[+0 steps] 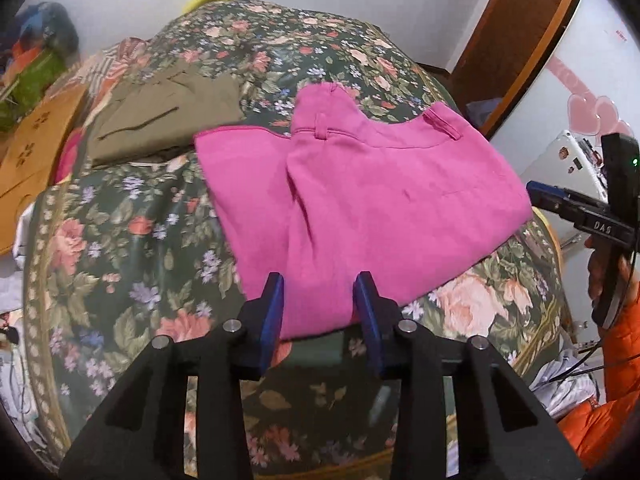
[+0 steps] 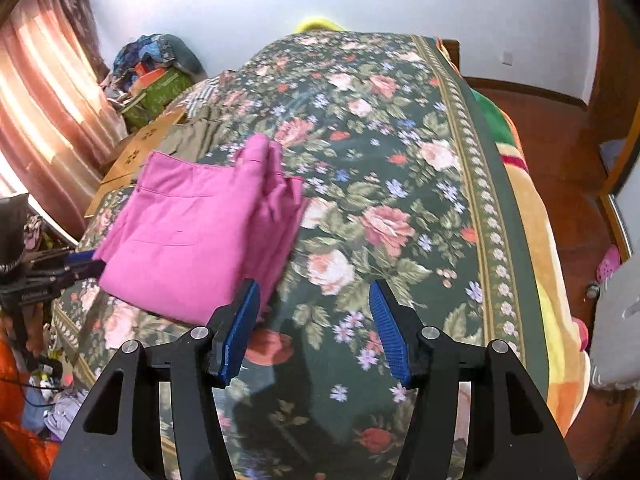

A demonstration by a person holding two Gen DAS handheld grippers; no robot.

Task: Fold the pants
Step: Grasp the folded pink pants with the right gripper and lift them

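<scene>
Pink pants (image 1: 360, 200) lie folded into a compact stack on the floral bedspread (image 1: 128, 240), waistband toward the far side. My left gripper (image 1: 320, 284) is open, its blue fingers just over the stack's near edge, holding nothing. In the right wrist view the pants (image 2: 192, 232) lie to the left. My right gripper (image 2: 314, 292) is open and empty above the bedspread (image 2: 400, 200), its left finger (image 2: 240, 320) close to the stack's near right corner. The right gripper also shows at the left wrist view's right edge (image 1: 560, 204); the left gripper shows at the right wrist view's left edge (image 2: 84, 260).
Folded olive-green pants (image 1: 160, 120) lie on the bed behind and left of the pink stack. Cardboard boxes (image 1: 36, 148) and piled clutter (image 2: 156, 76) line the bed's left side. Wooden floor (image 2: 560, 152) lies beyond the bed's right edge. An orange jacket sleeve (image 1: 616, 360) is at right.
</scene>
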